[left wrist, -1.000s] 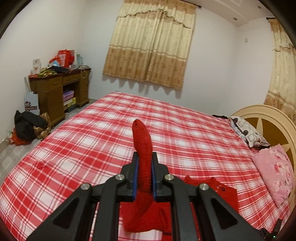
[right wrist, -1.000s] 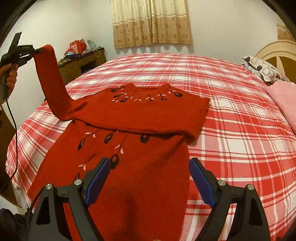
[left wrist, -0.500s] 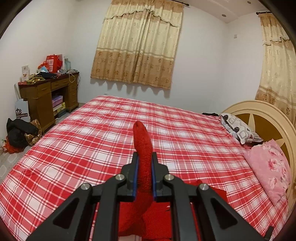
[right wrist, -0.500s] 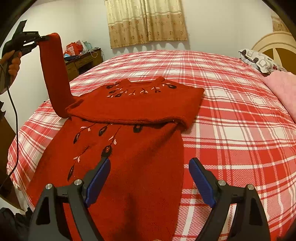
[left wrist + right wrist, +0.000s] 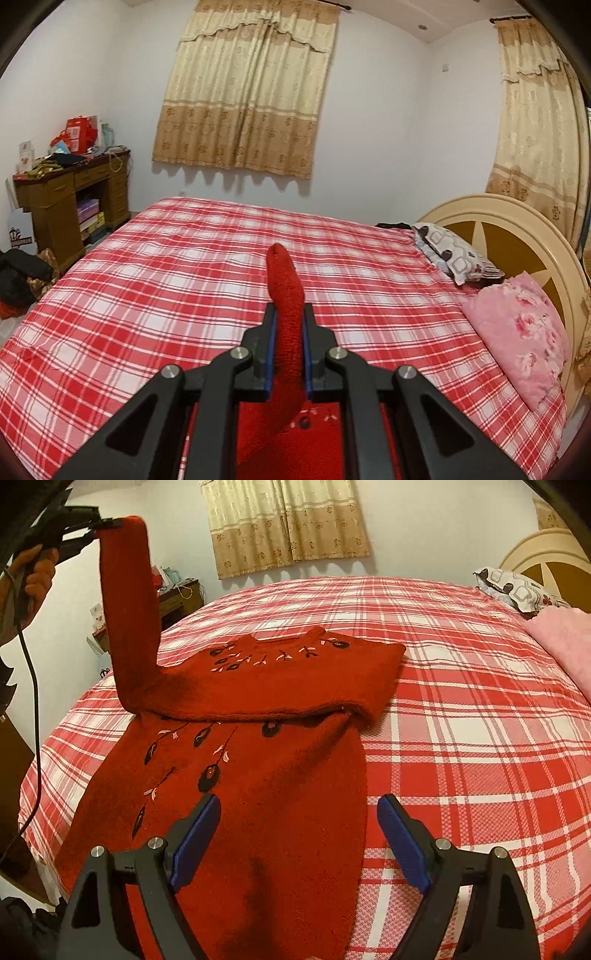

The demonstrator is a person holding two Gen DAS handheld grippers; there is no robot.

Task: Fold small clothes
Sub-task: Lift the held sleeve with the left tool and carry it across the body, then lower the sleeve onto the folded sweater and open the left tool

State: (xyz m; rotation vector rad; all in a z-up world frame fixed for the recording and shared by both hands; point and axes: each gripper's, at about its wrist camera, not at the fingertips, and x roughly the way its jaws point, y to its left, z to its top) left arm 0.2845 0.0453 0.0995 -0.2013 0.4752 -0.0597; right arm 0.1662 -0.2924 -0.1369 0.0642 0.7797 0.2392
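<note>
A red knit sweater [image 5: 280,775] with dark flower embroidery lies on the red plaid bed [image 5: 461,701], its top part folded across the chest. My left gripper [image 5: 289,321] is shut on the cuff of the left sleeve [image 5: 286,295]. In the right wrist view the left gripper [image 5: 99,524] holds that sleeve [image 5: 129,620] lifted high above the sweater's left shoulder. My right gripper [image 5: 299,812] is open and empty, just above the sweater's lower body.
A pink pillow [image 5: 517,332] and a patterned pillow [image 5: 454,254] lie by the cream headboard [image 5: 517,236]. A wooden desk [image 5: 70,199] with clutter stands left of the bed, with bags on the floor beside it. Curtains hang on the far wall.
The left gripper has raised the sleeve higher and carried it to the right, over the sweater. The right gripper has stayed open, shifting slightly over the sweater.
</note>
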